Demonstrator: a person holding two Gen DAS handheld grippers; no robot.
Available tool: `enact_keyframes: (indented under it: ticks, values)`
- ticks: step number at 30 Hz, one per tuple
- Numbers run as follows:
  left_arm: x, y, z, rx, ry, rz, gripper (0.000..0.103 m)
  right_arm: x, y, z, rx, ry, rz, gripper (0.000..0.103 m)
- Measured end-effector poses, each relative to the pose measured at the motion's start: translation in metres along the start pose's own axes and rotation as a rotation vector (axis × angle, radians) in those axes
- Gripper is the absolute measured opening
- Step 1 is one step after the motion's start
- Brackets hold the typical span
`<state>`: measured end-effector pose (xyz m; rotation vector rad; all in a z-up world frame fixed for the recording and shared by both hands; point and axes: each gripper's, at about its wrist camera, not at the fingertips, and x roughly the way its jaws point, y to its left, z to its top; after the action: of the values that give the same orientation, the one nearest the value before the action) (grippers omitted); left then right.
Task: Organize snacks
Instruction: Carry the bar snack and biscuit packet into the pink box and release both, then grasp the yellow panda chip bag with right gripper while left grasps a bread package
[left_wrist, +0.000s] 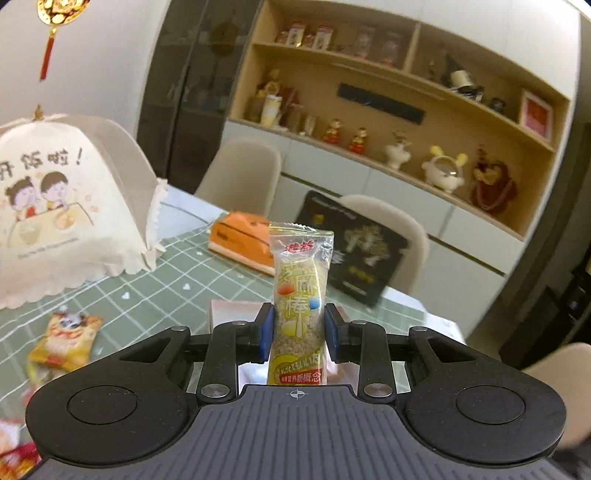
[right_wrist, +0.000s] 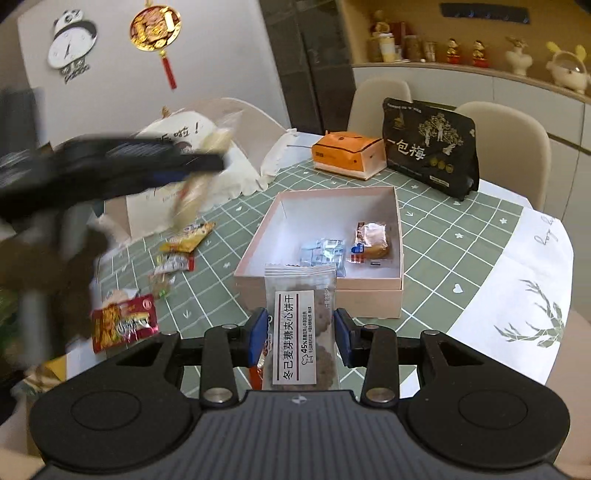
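Note:
My left gripper (left_wrist: 299, 328) is shut on a clear rice-puff stick packet (left_wrist: 301, 280), held upright above the green checked tablecloth (left_wrist: 177, 280). In the right wrist view the left gripper (right_wrist: 110, 162) is a dark blur at the left with its stick packet (right_wrist: 195, 192). My right gripper (right_wrist: 301, 332) is shut on a clear biscuit packet with a white label (right_wrist: 295, 332), just in front of the open pink box (right_wrist: 317, 295). The box holds blue sweet packets (right_wrist: 323, 251) and a brown pastry packet (right_wrist: 373, 240). Loose snacks lie left of the box: a red packet (right_wrist: 123, 323) and a yellow one (right_wrist: 188, 236).
A white fabric food cover (left_wrist: 66, 206) stands at the back left. An orange tissue box (right_wrist: 347, 155) and a black stand-up bag (right_wrist: 430, 144) sit behind the pink box. Beige chairs (right_wrist: 509, 140) line the table's far edge. Another yellow snack packet (left_wrist: 64, 339) lies on the cloth.

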<state>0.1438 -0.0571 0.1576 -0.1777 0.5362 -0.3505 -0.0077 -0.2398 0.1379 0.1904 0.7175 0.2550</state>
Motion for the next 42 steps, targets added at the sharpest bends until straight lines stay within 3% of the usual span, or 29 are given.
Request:
enact_keyframes:
  ticks: [5,8,11,16,18,20,21,24,26,29,33,37,40,42]
  values:
    - [0.077,0.031,-0.028,-0.16,0.215,-0.084,0.031,0.01,-0.007,-0.002,0.021,0.039,-0.064,0.038]
    - [0.05,0.046,-0.043,-0.223,0.175,-0.085,0.031,0.014,-0.017,-0.003,0.03,0.07,-0.111,0.038]
    - [0.006,0.061,-0.059,-0.222,0.15,-0.066,0.031,0.022,-0.027,0.008,0.063,0.078,-0.093,0.038]
    - [-0.029,0.095,-0.076,-0.166,0.208,0.067,0.031,0.071,-0.027,0.076,0.115,0.004,-0.015,0.042]
    - [-0.048,0.118,-0.084,-0.163,0.202,0.15,0.031,0.106,-0.025,0.102,0.119,0.004,-0.06,0.059]
    - [-0.072,0.15,-0.089,-0.191,0.158,0.256,0.031,0.14,-0.017,0.116,0.088,0.057,-0.138,0.06]
    - [-0.081,0.166,-0.091,-0.21,0.136,0.306,0.031,0.151,-0.011,0.117,0.077,0.078,-0.149,0.06]
    - [-0.103,0.215,-0.103,-0.329,0.107,0.443,0.031,0.172,0.023,0.107,0.064,0.135,-0.035,0.067]
    - [-0.112,0.239,-0.117,-0.424,0.105,0.47,0.031,0.19,0.053,0.102,0.062,0.185,0.039,0.07]
    - [-0.12,0.258,-0.134,-0.481,0.096,0.475,0.031,0.226,0.112,0.101,0.028,0.262,0.105,0.07]
    - [-0.125,0.266,-0.144,-0.508,0.084,0.433,0.032,0.283,0.193,0.107,-0.03,0.288,0.116,0.072]
    - [-0.127,0.264,-0.143,-0.481,0.094,0.377,0.033,0.345,0.226,0.113,0.039,0.297,0.072,0.072]
    - [-0.132,0.272,-0.145,-0.498,0.085,0.373,0.033,0.387,0.234,0.115,0.06,0.355,0.007,0.072]
    - [-0.132,0.28,-0.148,-0.518,0.088,0.36,0.034,0.395,0.239,0.113,0.024,0.363,-0.014,0.08]
